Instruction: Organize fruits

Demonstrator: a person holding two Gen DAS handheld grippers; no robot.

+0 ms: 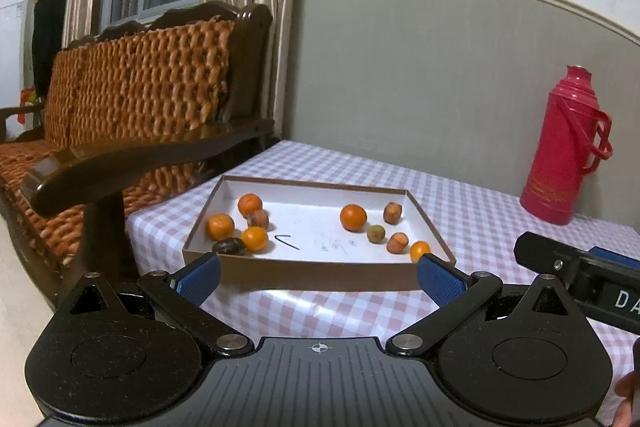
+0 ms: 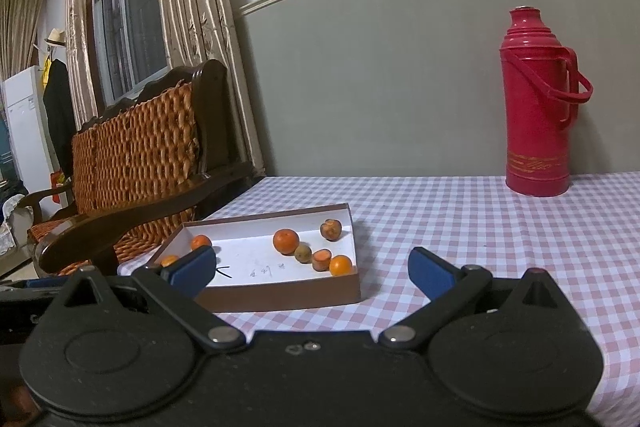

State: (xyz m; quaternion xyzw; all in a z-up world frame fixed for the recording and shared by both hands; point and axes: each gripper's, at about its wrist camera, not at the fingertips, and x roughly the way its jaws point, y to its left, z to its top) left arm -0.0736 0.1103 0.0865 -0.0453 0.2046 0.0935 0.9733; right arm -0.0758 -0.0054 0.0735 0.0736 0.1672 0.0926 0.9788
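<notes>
Both the left gripper (image 1: 318, 277) and right gripper (image 2: 312, 273) have fingers wide apart, holding nothing, short of the box (image 1: 320, 273) of fruit on the counter (image 2: 500, 227); open cloth lies to its right.

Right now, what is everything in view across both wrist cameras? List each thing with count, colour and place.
box: one, brown outside, white inside, on the table's left part
fruits: about ten, mostly orange, some brownish or dark, in two clusters inside the box
table: one, pink-and-white checked cloth
flask: one, red, far right on the table by the wall
bench: one, dark wood, orange woven cushions, left of the table
curtains: beige, beside the window
left gripper: black, blue pads, open, empty
right gripper: same, open, empty
</notes>
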